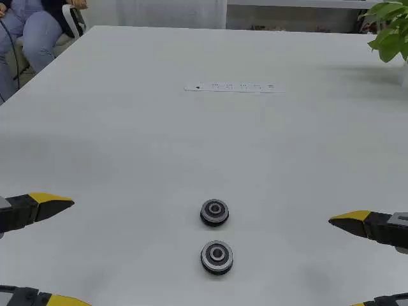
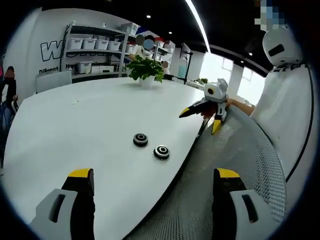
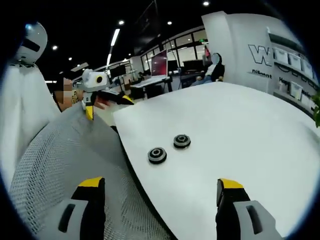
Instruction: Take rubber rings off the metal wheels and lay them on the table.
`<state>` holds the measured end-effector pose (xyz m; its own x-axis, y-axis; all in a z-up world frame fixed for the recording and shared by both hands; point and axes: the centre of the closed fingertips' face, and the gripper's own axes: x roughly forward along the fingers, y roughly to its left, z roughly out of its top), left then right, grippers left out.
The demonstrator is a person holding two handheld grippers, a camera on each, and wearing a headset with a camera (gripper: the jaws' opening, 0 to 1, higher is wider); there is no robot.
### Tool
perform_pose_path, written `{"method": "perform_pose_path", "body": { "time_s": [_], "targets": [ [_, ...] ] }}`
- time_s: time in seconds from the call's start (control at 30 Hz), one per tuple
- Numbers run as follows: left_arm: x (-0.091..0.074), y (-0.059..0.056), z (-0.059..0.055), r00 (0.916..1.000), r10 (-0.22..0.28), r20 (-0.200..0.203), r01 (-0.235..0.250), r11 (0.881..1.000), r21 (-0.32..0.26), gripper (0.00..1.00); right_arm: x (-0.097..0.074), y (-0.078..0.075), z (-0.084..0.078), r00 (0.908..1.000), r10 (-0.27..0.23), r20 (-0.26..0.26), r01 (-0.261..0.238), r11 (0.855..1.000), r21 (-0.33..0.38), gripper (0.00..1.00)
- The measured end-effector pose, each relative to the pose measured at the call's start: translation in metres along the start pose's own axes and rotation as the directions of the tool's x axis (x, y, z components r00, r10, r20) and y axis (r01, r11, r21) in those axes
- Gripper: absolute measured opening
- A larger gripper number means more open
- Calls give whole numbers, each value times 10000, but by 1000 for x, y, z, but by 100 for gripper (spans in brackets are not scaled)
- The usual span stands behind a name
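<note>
One white table [image 1: 127, 134] carries everything. Two claws hover at its near edge, the left gripper [image 1: 75, 254] and the right gripper [image 1: 344, 262], each with jaws spread wide and empty. Between them lie two metal wheels, the far wheel [image 1: 214, 212] and the near wheel [image 1: 217, 257], slightly apart. Each wears its black rubber ring [image 1: 202, 215] and touches neither claw.
</note>
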<state>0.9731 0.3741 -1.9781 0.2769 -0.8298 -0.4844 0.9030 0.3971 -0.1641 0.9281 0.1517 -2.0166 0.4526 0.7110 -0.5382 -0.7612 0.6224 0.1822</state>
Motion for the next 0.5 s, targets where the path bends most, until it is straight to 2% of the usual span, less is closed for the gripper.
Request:
{"method": "perform_pose_path", "body": {
  "time_s": [0.3,0.5],
  "targets": [
    [1,-1,1,10000,-36,52,36,10000,53,95,0,0,1,10000,-27,90,26,10000,35,90],
    [0,-1,3,9997,-15,242,12,9999,144,93,0,-2,2,9998,-100,148,99,9999,53,90]
  ]
}}
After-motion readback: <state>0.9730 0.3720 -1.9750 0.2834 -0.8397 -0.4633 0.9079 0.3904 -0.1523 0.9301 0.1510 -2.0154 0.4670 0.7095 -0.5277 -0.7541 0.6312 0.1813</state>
